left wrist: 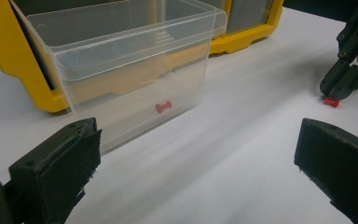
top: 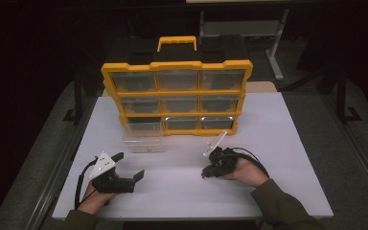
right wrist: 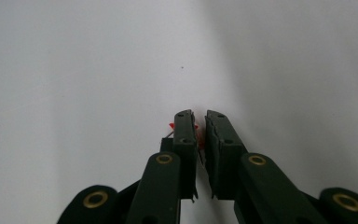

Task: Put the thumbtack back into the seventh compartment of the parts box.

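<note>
A clear plastic drawer (top: 143,140) stands out in front of the bottom-left slot of the yellow organizer (top: 176,67). A red pushpin (left wrist: 163,107) lies inside the drawer (left wrist: 130,70). My left gripper (top: 130,166) is open with nothing between its pads, a short way in front of the drawer; in its own view the gripper (left wrist: 196,158) faces the drawer's front wall. My right gripper (top: 204,174) is tipped down onto the white table, shut on a second red pushpin (right wrist: 196,133). That pin (left wrist: 331,101) touches the table under the right gripper (left wrist: 342,86).
The organizer's other clear drawers (top: 177,103) are pushed in; it has a yellow handle (top: 177,42) on top. The white table (top: 278,143) has bare room to the right and along the front edge. Dark floor surrounds it.
</note>
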Available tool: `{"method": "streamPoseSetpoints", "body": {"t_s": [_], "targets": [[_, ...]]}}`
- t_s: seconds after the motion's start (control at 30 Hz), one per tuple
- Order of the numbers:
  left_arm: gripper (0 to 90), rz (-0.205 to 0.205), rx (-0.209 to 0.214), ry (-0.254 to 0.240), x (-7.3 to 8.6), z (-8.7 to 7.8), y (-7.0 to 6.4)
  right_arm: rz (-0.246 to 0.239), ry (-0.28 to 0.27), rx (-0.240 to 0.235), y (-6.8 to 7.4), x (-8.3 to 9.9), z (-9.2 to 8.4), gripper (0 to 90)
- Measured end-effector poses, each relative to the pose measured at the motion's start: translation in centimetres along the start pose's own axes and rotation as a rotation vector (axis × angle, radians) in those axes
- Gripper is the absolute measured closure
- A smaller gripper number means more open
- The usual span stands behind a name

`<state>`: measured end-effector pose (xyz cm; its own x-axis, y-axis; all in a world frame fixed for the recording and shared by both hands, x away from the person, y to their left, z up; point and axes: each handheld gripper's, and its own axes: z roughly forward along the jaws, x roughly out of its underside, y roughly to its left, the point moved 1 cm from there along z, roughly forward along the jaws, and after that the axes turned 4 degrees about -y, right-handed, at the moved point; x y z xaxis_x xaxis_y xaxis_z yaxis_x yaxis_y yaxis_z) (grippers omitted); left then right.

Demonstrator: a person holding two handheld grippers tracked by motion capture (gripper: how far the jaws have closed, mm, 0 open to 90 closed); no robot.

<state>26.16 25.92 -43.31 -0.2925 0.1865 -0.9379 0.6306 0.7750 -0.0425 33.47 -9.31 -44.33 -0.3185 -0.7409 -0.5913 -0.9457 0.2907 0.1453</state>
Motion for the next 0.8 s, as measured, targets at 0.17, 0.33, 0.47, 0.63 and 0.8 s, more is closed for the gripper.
{"method": "streamPoseSetpoints", "body": {"t_s": [0.17,0.33,0.47,0.63,0.8], "targets": [[0.0,0.003,0.001,-0.002,0.0,0.0,0.0,0.002,0.004,0.001,0.0,0.0,-0.1,82.4],[0.0,0.002,0.001,-0.001,0.0,0.0,0.0,0.005,-0.011,0.007,-0.2,0.0,-0.4,82.4],[0.0,0.000,0.001,-0.004,0.0,0.0,0.0,0.013,-0.023,0.008,-0.2,0.0,-0.7,82.4],[0.0,0.000,0.001,-0.002,0.0,0.0,0.0,0.013,-0.033,0.023,-0.2,-0.1,-1.0,82.4],[0.0,0.001,0.000,-0.005,0.0,0.0,0.0,0.019,-0.051,0.041,-0.4,-0.3,-1.5,82.4]]}}
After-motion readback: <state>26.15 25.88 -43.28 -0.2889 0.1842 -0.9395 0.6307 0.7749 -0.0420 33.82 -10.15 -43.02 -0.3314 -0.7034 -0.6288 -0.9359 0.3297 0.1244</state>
